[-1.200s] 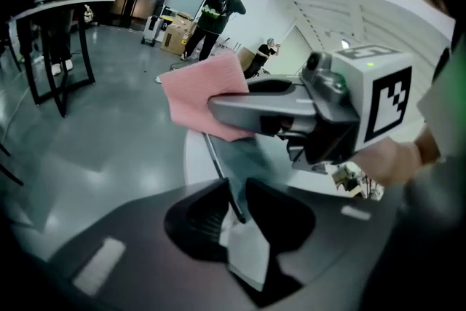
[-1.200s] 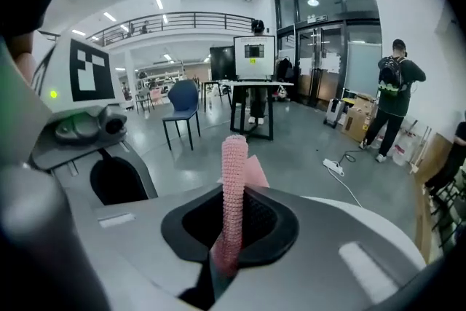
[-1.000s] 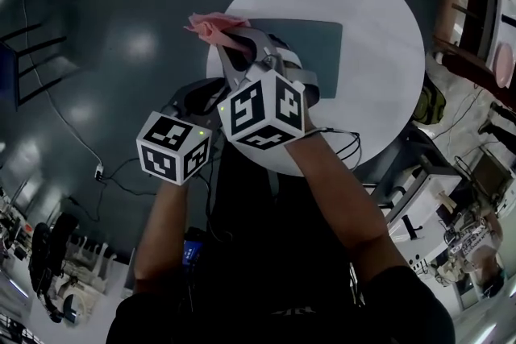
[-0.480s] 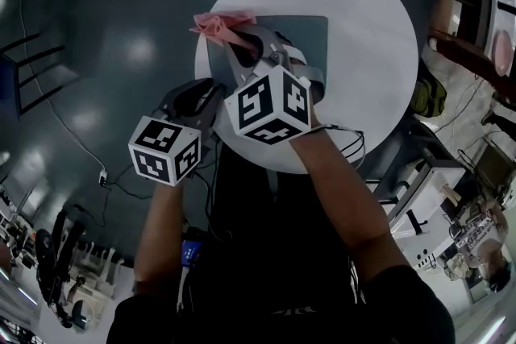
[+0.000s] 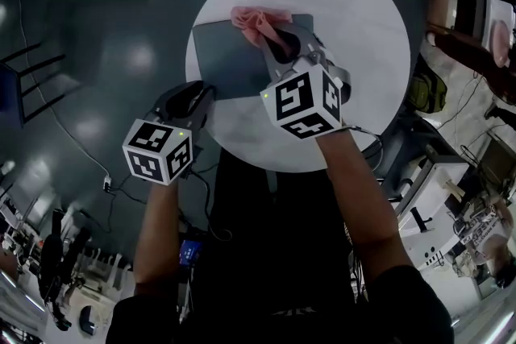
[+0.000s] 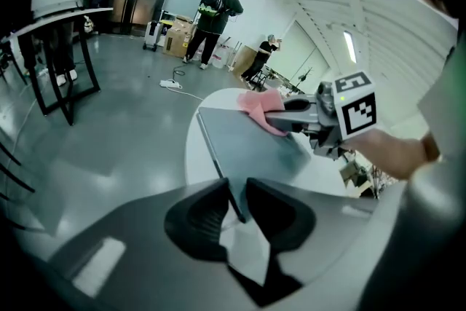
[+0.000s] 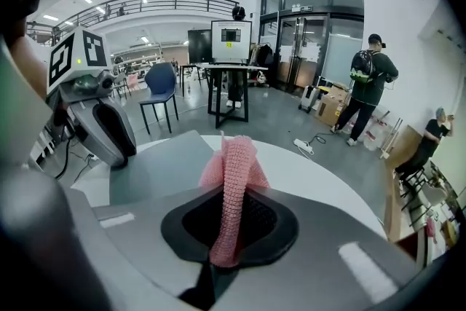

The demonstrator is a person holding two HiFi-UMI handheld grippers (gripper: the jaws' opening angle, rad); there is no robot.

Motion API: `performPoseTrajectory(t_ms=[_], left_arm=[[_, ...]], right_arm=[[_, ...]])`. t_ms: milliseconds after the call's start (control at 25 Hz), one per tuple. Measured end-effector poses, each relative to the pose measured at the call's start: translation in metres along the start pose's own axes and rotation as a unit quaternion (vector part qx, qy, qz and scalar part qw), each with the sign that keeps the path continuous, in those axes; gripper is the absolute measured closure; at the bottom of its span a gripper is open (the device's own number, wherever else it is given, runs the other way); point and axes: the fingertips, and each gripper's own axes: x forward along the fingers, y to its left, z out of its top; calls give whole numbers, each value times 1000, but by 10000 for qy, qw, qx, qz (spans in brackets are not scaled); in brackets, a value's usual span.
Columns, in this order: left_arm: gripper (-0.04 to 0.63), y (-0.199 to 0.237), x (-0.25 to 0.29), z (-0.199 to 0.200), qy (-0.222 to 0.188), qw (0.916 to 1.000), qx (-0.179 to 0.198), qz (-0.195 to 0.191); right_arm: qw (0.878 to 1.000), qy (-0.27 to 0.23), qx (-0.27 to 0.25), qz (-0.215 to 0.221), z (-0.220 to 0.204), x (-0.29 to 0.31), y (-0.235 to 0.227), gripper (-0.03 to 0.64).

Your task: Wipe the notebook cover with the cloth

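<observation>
The left gripper (image 6: 237,200) pinches the near left corner of the grey notebook (image 5: 230,52), which lies close to the left rim of a round white table (image 5: 363,28). Bare tabletop stays open to the notebook's right. At the notebook's far edge, the right gripper (image 7: 231,218) is clamped on a pink cloth (image 7: 233,171).

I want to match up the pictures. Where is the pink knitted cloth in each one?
Head view: pink knitted cloth at top centre, at the far edge of the flat grey notebook.
Left gripper view: cloth just right of centre, at the notebook's far end.
Right gripper view: cloth in the middle, rising from the bottom.
Shared landmark: the grey notebook on the round white table shows in all three.
</observation>
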Motion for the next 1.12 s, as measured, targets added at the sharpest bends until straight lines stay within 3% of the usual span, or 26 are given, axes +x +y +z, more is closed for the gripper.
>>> performPoseTrajectory(t_ms=[560,840,960,1120], left_arm=[[514,-5,1,-2,-84,9999,-55,55],[514,-5,-1,-1,-114,9999,-55,-9],[514,-4,-2,-2,-121,9999,-41,-60],[514,-1,-4,-3,-141,9999,-6,-95]], right_arm=[[9986,258,218,-415,-47,-32,-47,603],[9931,685,469,-827,-74,-49,-72,603],[9930,517,504,-938,-63,-61,-70,603],[9953,-103,534,-799,-14,-67,-48,603]])
